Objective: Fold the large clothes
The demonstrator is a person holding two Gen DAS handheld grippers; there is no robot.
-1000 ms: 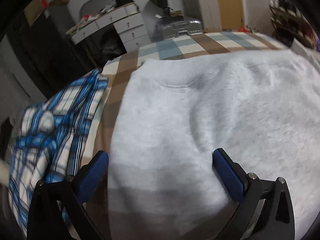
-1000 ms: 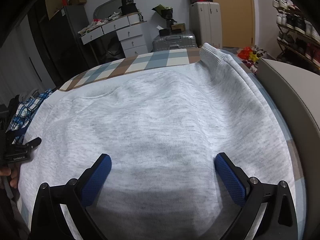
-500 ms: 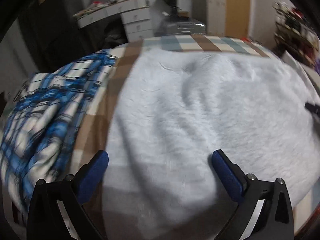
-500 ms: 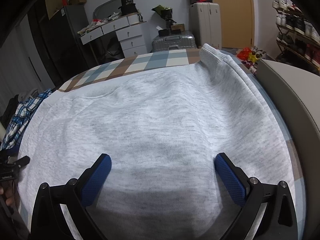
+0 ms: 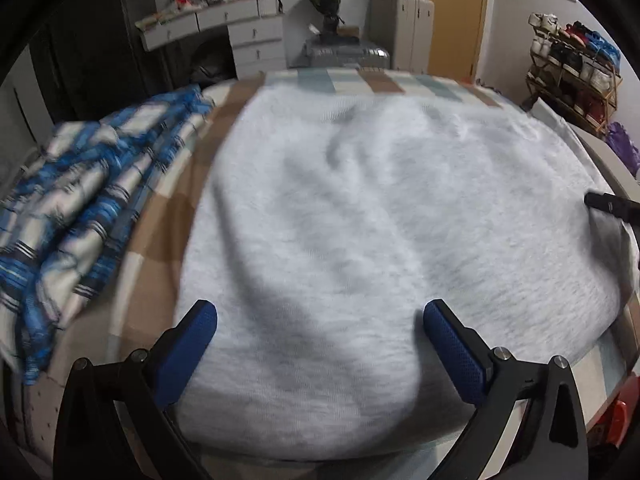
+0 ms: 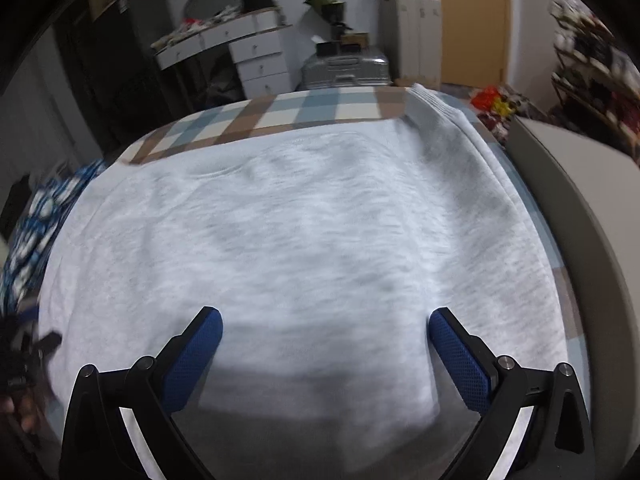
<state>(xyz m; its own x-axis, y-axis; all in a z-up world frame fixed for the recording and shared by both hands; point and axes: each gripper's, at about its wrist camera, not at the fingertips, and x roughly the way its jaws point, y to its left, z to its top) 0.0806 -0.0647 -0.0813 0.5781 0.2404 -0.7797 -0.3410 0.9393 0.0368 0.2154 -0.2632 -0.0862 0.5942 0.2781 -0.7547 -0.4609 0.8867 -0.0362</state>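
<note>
A large light grey sweatshirt (image 5: 380, 220) (image 6: 304, 240) lies spread flat over a checked bed cover (image 6: 312, 110). One ribbed cuff or hem (image 6: 430, 98) is folded in at its far right corner. My left gripper (image 5: 320, 314) hovers open over the sweatshirt's near left part, nothing between its blue pads. My right gripper (image 6: 324, 320) hovers open over the near right part, also with nothing held. The tip of the right gripper shows at the right edge of the left wrist view (image 5: 608, 204); the left gripper and a hand appear at the left edge of the right wrist view (image 6: 24, 360).
A blue and white plaid garment (image 5: 72, 208) lies crumpled on the bed to the left. A grey padded edge (image 6: 580, 208) borders the bed on the right. Beyond the bed stand a white drawer desk (image 6: 256, 56), a silver suitcase (image 6: 346, 70) and a shoe rack (image 5: 576, 72).
The left gripper has pulled back and swung right, so more of the sweatshirt and the room show. The right gripper has shifted slightly. Both stay open.
</note>
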